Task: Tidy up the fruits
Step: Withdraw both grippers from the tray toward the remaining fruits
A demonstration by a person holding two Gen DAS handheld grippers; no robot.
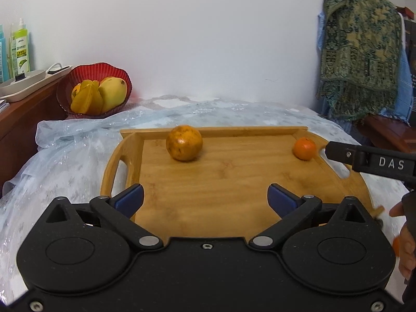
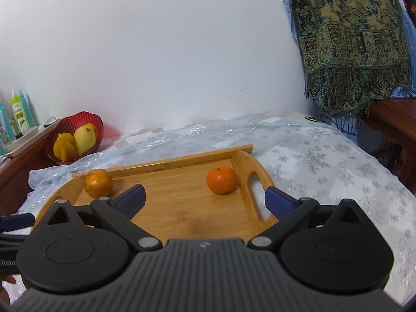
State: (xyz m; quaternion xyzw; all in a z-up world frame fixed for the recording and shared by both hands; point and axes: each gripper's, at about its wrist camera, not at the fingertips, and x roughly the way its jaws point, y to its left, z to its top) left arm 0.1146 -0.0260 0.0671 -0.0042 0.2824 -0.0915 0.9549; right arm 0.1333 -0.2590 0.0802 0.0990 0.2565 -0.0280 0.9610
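Setting: a home, we judge. Ahead of our left gripper (image 1: 205, 199), a table under a snowflake-print cloth (image 2: 325, 161); far left, a red fruit bowl (image 1: 95, 89) beside a wooden sideboard (image 1: 23, 119) bearing bottles (image 1: 22, 46); far right, a patterned shawl (image 1: 361, 52) draped against a white wall (image 1: 195, 31).

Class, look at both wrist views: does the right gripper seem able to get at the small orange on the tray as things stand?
Probably yes. The right gripper is open and empty, and the small orange sits just ahead on bare tray wood, with nothing between them; the tray's handle wall stands close beside it.
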